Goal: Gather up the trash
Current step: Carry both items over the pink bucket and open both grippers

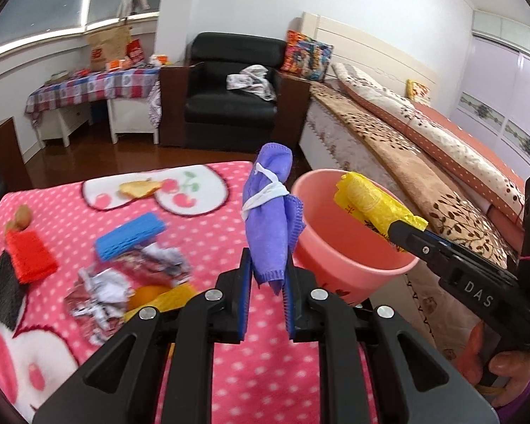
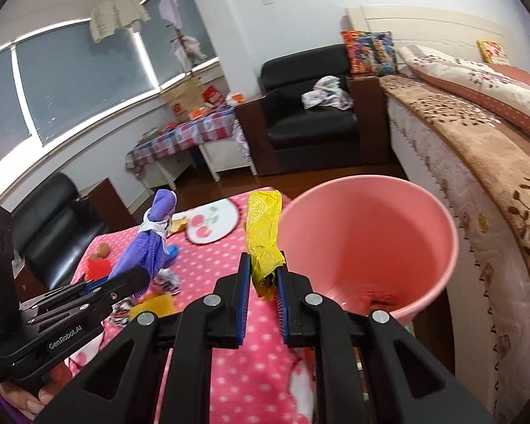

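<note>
Left wrist view gives me the left gripper (image 1: 266,272) with its jaws clenched on a purple cloth (image 1: 268,219), a rolled bundle bound with a white tie and standing up between the pads. Just right of it sits the pink bucket (image 1: 321,247), tilted toward the camera at the edge of the bench, which is covered by a pink dotted blanket (image 1: 258,371).

From the right side comes the right gripper (image 1: 397,228), its jaws grasping a yellow bag (image 1: 371,205) that hangs over the bucket's mouth. A hand (image 1: 505,365) shows under that tool at the frame's lower right.

On the blanket to the left I see 1 blue sponge (image 1: 130,236), 1 red sponge (image 1: 30,256), crumpled foil wrappers (image 1: 102,289) and a piece of peel (image 1: 139,188) on the cherry patch, all blurred.

Right wrist view shows the yellow bag upright between the pads, just left of the bucket's rim (image 2: 452,240). Something dark lies at the bucket's bottom; I cannot tell what it is. A bed (image 2: 494,183) runs alongside on the right, and a black armchair (image 2: 311,120) stands beyond.
</note>
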Tool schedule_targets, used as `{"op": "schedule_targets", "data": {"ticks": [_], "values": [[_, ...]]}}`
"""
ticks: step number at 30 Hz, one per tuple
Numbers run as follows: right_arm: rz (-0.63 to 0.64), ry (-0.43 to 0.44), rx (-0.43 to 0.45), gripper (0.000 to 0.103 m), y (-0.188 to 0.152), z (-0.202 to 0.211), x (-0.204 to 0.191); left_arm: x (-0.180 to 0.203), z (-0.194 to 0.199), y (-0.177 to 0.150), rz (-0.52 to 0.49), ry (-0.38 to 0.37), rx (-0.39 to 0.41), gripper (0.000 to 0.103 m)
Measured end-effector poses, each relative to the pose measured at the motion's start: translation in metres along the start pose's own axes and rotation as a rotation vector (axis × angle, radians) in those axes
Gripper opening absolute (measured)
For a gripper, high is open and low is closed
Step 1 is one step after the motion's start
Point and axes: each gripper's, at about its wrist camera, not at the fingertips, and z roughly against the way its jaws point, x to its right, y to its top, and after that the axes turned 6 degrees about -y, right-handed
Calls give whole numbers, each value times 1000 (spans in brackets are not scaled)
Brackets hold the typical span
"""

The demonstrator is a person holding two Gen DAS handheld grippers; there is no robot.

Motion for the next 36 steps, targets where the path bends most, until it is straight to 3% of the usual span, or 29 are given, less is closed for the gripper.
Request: {"op": "schedule_targets", "data": {"ticks": [12, 30, 34, 36], "values": [[-82, -82, -6, 13, 1, -8, 55, 46, -47, 9, -62, -71, -58, 15], [-108, -151, -54, 15, -3, -37, 88, 71, -101, 20, -79, -87, -109, 16], [-118, -172, -52, 15, 0, -41, 93, 69, -110, 22, -65, -99, -135, 18], [-124, -185, -44, 16, 1, -42, 96, 69, -113, 23, -60, -102, -143, 26]]}}
